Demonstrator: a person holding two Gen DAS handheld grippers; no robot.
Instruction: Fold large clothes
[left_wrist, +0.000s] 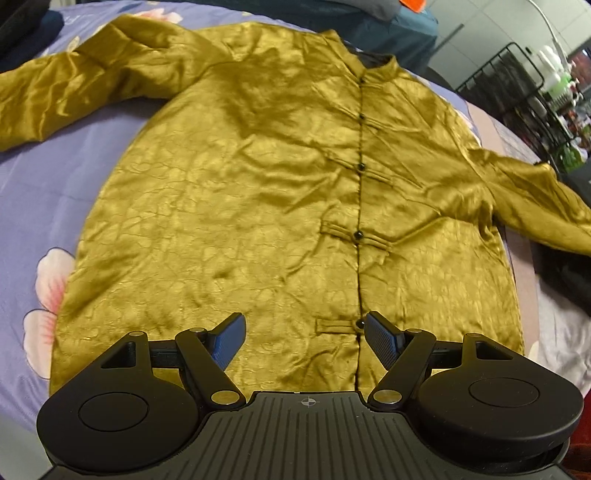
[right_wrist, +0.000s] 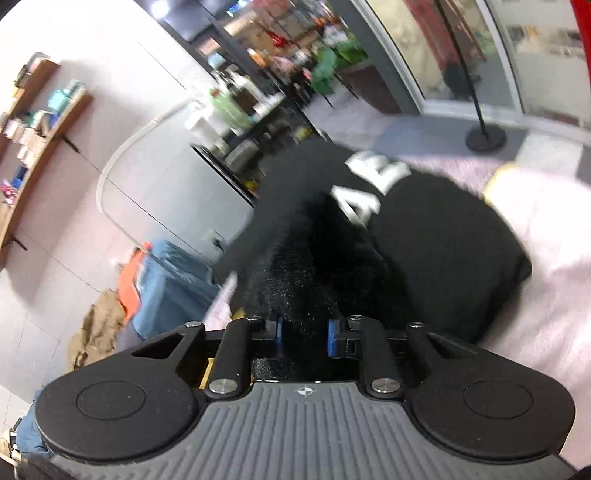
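Note:
A gold satin jacket (left_wrist: 258, 192) with black knot buttons lies flat and face up on a lilac floral bedsheet (left_wrist: 33, 206), sleeves spread left and right. My left gripper (left_wrist: 304, 328) is open and empty, hovering over the jacket's lower hem beside the button line. In the right wrist view, my right gripper (right_wrist: 303, 334) is shut on a black garment with white letters (right_wrist: 424, 236), which lies bunched on a pale pink cover (right_wrist: 546, 295). The blue pads (right_wrist: 332, 338) press into its fuzzy black fabric.
A black wire rack (left_wrist: 517, 85) with bottles stands at the bed's far right. A dark heap (left_wrist: 569, 273) lies by the jacket's right sleeve. Blue and orange clothes (right_wrist: 166, 280) are piled left of the black garment. A floor lamp base (right_wrist: 485, 138) stands beyond.

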